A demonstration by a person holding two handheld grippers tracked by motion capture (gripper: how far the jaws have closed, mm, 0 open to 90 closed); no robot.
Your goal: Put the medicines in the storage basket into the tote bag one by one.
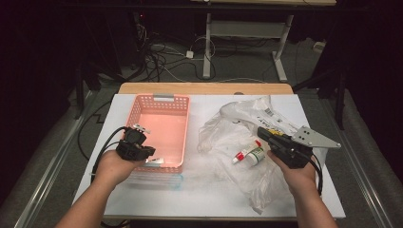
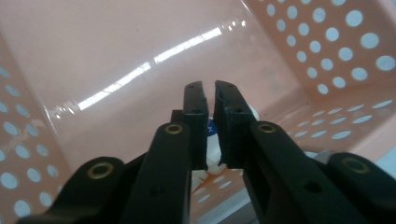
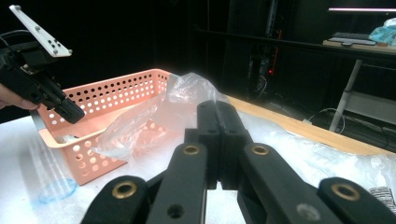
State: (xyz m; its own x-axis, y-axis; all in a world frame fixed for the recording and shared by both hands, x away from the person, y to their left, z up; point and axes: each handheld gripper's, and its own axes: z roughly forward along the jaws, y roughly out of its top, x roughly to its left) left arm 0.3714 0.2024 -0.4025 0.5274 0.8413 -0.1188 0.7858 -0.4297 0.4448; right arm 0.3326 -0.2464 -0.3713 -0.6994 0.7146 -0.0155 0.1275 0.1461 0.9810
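Note:
A pink perforated basket [image 1: 164, 99] stands left of centre on the white table. My left gripper [image 1: 148, 153] dips into its near left corner. In the left gripper view the jaws [image 2: 210, 86] stand almost together over the basket floor [image 2: 116, 42]. A small white item with a blue mark [image 2: 254, 112] lies under them, not gripped. My right gripper [image 1: 262, 130] rests shut on a crumpled clear plastic bag [image 1: 228, 123]. A white tube with a red cap [image 1: 244, 154] and a small white and green item [image 1: 258, 156] lie on the bag, just left of that hand.
A clear flat piece with a blue rim [image 1: 157, 180] lies on the table in front of the basket. The white tabletop [image 1: 214, 199] has bare room near its front edge. A wooden strip [image 1: 204, 88] runs along the far edge, with cables and desk legs beyond it.

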